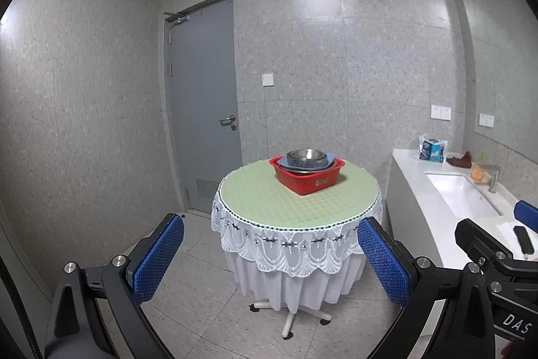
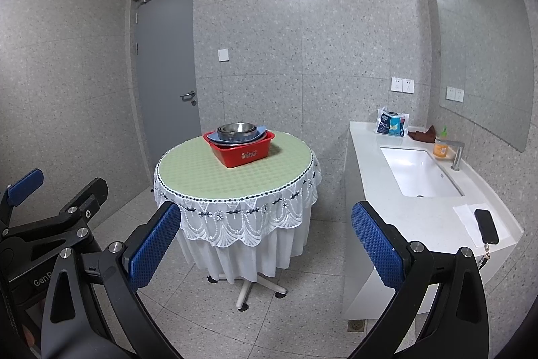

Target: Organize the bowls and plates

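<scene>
Both jaws stand wide, holding nothing: the left gripper (image 1: 270,253) and the right gripper (image 2: 265,244) hang well short of the table (image 1: 296,207), each framing it between blue pads (image 1: 158,258).

On the far half of the tabletop sits a red tub (image 1: 306,174), turned so one corner points toward the cameras; a white logo on its near right wall is too small to read. Inside it lies a stack: a steel bowl (image 1: 306,157) on top, mouth up, over a blue plate (image 1: 296,164) whose edges show only past the bowl's rim. More steel rims show beneath, but how many pieces are stacked cannot be told, and the tub walls hide the rest.

A lace cloth (image 2: 242,217) hides the table's upper stem; only the wheeled foot shows.

To the right, a white counter (image 2: 433,217) holds a sink (image 2: 417,170), a tap (image 2: 455,153), an orange bottle (image 2: 441,147), a brown rag (image 2: 422,134), a packet (image 2: 391,123) and a black phone (image 2: 486,226) on paper. In the left view the right gripper cuts off part of the counter. A grey door (image 2: 164,73) stands shut behind.
</scene>
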The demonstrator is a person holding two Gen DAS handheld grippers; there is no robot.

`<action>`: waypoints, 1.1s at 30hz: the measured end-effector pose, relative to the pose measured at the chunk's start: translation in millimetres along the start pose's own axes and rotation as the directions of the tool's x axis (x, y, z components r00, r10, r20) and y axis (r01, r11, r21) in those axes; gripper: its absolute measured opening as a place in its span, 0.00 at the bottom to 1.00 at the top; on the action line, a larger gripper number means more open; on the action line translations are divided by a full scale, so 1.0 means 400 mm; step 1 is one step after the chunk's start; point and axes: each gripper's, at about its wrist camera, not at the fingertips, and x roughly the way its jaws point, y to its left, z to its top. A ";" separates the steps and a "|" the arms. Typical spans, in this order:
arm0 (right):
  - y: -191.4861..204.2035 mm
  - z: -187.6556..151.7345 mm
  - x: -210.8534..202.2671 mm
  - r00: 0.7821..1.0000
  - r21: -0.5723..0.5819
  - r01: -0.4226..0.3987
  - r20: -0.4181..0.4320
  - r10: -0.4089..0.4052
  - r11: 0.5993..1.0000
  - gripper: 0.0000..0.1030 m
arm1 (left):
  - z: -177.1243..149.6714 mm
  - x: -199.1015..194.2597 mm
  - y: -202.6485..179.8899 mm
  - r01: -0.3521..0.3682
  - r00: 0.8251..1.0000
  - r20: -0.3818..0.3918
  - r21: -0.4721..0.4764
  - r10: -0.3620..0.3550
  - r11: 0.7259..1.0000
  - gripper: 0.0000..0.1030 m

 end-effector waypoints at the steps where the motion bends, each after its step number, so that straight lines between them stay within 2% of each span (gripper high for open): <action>1: -0.003 0.002 -0.001 1.000 0.001 -0.003 -0.001 0.003 1.000 1.00 | -0.002 0.001 0.000 0.001 1.000 -0.002 -0.002 -0.001 1.000 0.99; 33: -0.020 0.008 0.005 1.000 0.000 -0.010 -0.001 0.010 1.000 1.00 | -0.002 0.025 -0.006 -0.006 1.000 0.003 0.002 0.006 1.000 0.99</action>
